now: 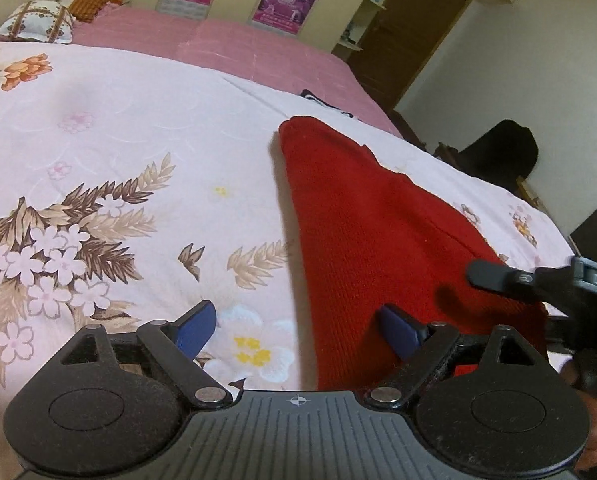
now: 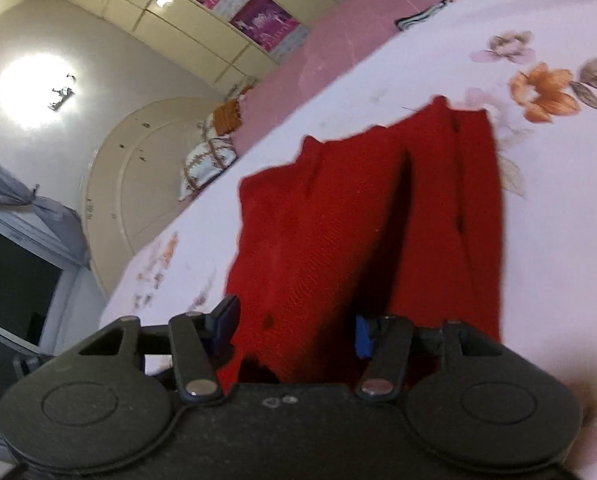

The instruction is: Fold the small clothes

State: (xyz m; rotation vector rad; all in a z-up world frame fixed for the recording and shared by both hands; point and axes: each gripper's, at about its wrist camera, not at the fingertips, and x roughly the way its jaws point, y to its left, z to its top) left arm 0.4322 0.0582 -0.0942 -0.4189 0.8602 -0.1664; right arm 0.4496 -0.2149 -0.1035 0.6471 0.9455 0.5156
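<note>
Red knit garment (image 1: 370,224) lies between both gaping hand-held grippers; bedspread (image 1: 138,128) bare leftward

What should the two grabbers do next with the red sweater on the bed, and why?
Probably shut the left gripper on the near left edge of the red sweater. Its jaws are open, one finger over the flowered bedspread and one over the knit, holding nothing. The right gripper has the cloth between its open jaws too, so both could then pinch and lift together.
</note>
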